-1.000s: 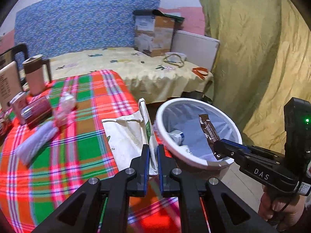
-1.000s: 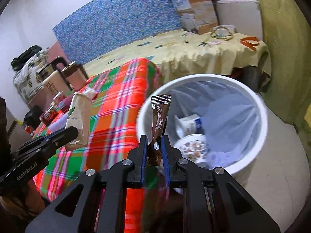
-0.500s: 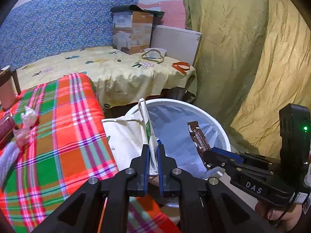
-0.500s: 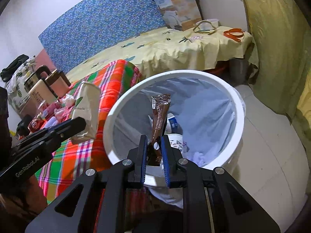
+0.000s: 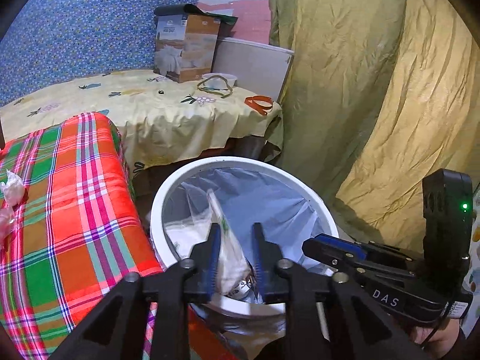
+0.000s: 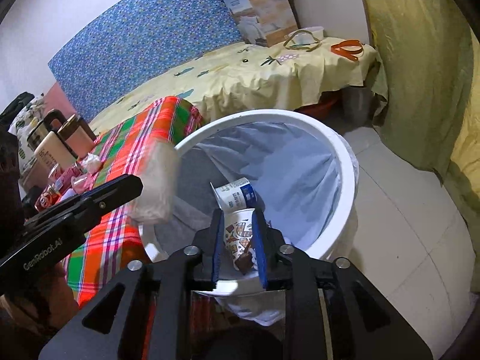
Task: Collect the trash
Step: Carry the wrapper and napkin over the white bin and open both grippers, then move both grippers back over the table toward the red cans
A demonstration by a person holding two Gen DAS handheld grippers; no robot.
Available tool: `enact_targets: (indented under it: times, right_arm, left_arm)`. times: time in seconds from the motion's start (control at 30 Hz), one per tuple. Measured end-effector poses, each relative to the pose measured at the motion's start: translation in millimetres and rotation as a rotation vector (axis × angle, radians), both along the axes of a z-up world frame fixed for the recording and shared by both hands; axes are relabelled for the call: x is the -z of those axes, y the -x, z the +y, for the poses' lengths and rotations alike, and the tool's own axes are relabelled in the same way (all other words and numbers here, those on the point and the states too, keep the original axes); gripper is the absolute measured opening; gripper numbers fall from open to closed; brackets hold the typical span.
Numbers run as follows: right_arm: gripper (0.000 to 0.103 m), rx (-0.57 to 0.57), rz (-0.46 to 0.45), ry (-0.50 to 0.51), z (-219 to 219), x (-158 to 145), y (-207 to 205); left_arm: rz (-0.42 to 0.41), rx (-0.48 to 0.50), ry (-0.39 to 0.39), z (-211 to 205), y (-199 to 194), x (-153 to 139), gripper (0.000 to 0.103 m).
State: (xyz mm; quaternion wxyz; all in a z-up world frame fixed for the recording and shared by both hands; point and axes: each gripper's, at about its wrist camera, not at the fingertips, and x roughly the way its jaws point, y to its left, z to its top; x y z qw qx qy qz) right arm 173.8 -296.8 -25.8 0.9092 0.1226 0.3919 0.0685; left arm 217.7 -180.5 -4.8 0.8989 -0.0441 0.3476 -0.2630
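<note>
A white bin [image 5: 168, 198] with a blue liner stands beside the plaid table. My left gripper [image 5: 235, 240] hangs over its near rim, jaws opening. A white paper bag [image 5: 228, 252] is dropping between them into the bin, blurred, with no pad pressing it. In the right wrist view the bag [image 6: 156, 186] blurs beside the left gripper [image 6: 132, 186]. My right gripper [image 6: 238, 219] is over the bin [image 6: 345, 156] too, jaws opening. A brown wrapper [image 6: 244, 259] falls free below them onto paper cups [image 6: 237, 195]. The right gripper [image 5: 309, 244] also shows in the left wrist view.
The plaid-covered table [image 5: 75, 210] is on the left with crumpled wrappers [image 5: 12, 189], bottles and cans [image 6: 54, 150]. Behind lies a yellow-sheeted bed [image 5: 165, 105] with a cardboard box [image 5: 186, 48]. A yellow curtain [image 5: 390, 90] hangs at the right, above tiled floor [image 6: 405, 225].
Both grippers moved over the bin and opened. The left let go of the white bag and the right let go of the brown wrapper; both now drop into the bin.
</note>
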Motion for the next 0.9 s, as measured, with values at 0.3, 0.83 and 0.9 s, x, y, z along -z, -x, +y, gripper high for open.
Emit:
enact_targets:
  times: [0.3,0.83,0.9]
  right_arm:
    - [0.024,-0.024,-0.022,-0.010,7.0,-6.9,6.1]
    - [0.039,-0.180,-0.065,-0.043,58.4,-19.6,16.7]
    - [0.039,-0.205,-0.065,-0.039,67.9,-20.4,17.7]
  left_arm:
    - [0.001,-0.044,0.023,23.0,14.0,-8.5,0.024]
    - [-0.026,-0.246,-0.006,107.0,63.7,-13.1,0.024]
    - [-0.018,-0.286,-0.013,121.3,69.0,-11.4,0.024]
